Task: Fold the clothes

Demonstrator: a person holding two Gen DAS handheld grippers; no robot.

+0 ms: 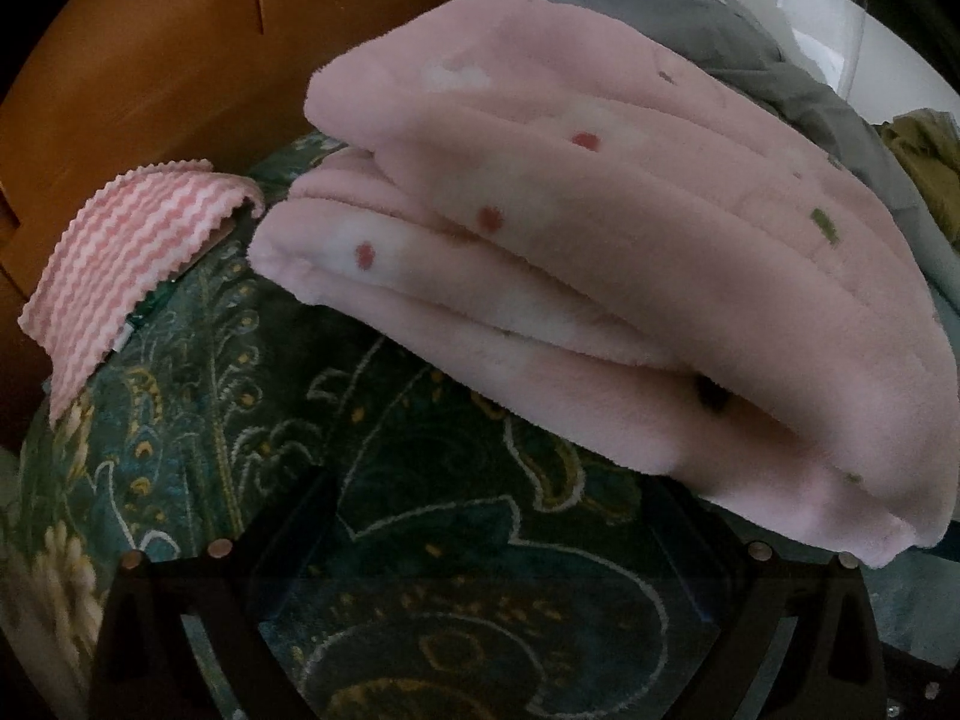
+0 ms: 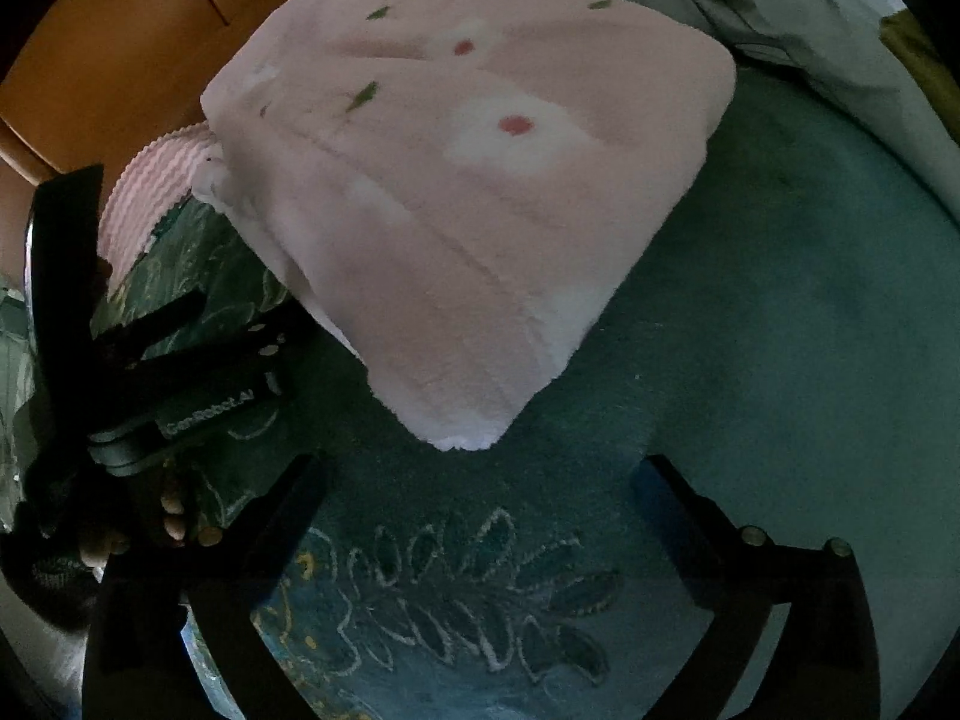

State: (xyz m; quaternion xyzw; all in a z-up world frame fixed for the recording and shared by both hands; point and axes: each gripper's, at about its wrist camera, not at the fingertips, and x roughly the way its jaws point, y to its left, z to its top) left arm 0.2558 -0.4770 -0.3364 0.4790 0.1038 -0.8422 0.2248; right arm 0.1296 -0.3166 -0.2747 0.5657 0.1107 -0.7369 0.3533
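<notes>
left tool (image 1: 492, 546): my fingers spread wide, nothing between them, hovering low.
right tool (image 2: 480, 480): fingers apart too, empty, tilted downward.
left tool from right cam: sits off to my left side; my hand (image 2: 174, 516) grips its handle.

One marking only. Right wrist view: pale lettering on a dark plate on the body of the left gripper (image 2: 264, 354), seen at the left edge. It reads roughly "GenRobot.AI"; letters small and dim, last characters uncertain. Left wrist view: no readable text, numbers or labels.
</notes>
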